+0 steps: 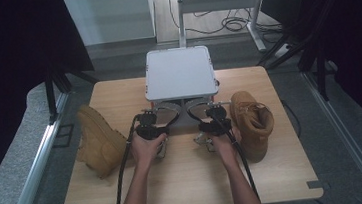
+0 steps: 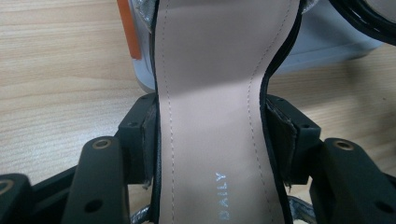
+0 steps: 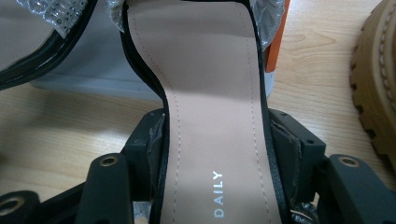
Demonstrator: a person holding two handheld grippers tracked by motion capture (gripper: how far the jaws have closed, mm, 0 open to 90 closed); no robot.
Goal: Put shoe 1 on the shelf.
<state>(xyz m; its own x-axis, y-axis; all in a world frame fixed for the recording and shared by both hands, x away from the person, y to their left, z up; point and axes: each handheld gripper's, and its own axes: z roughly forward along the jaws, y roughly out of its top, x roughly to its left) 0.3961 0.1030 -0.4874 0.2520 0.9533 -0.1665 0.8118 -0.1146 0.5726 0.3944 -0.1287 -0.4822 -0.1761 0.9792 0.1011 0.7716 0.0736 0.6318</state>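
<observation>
Holding one sandal each, the two grippers sit side by side at the middle of the table [image 1: 102,190], just in front of the grey box [image 1: 180,73]. The left gripper [image 1: 151,121] has its jaws clamped on the narrow waist of the left sandal [image 2: 212,116], pads pressing both edges of the sole; the right gripper [image 1: 214,115] grips the right sandal [image 3: 215,116] the same way. Both toes point toward the box and look very near its front edge.

The grip is on a thin sole edge only, so either sandal could twist or slide out if a hand tilts or moves fast. The silver straps hang loose near the toes and might catch on the box rim or its orange tab [image 2: 129,29]. The sandals are just beside each other, so they could knock together. A tan boot [image 1: 100,140] lies on its side to the left and another boot [image 1: 252,120] stands to the right, each near a hand; a wide swing could bump one.

The word "DAILY" is printed in pale letters on each insole; no other writing can be read.
</observation>
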